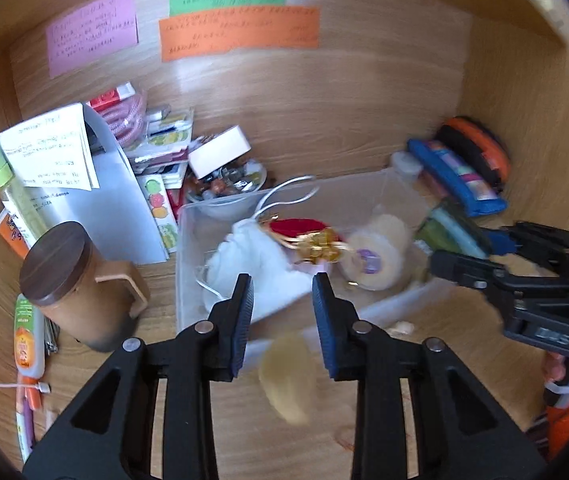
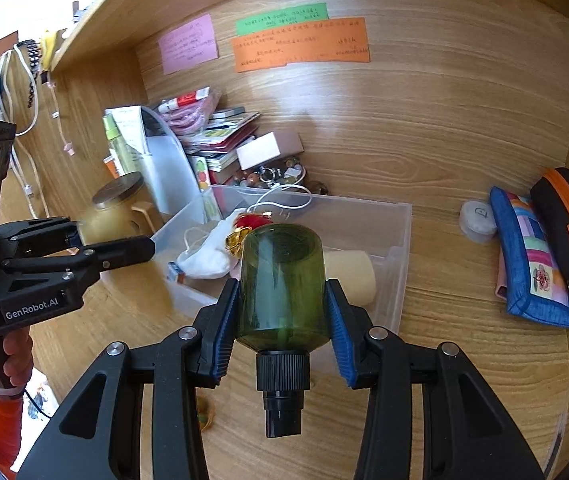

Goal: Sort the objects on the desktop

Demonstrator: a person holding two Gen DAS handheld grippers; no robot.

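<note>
Green translucent plastic bottle (image 2: 284,284): clamped between right gripper (image 2: 284,312) pads, over clear plastic bin (image 2: 398,240); long axis along fingers, black cap toward camera.
Left gripper (image 1: 282,304): parted, nothing held.
Yellowish object (image 1: 288,376): blurred, unidentifiable.

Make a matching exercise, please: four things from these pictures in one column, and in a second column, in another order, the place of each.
Things:
1. green bottle
2. white pouch
3. orange note
4. blue patchwork case

Places:
A. on the wooden back wall
B. inside the clear bin
C. gripped by the right tool
D. on the desk, right of the bin

Pairs: 1-C, 2-B, 3-A, 4-D
</note>
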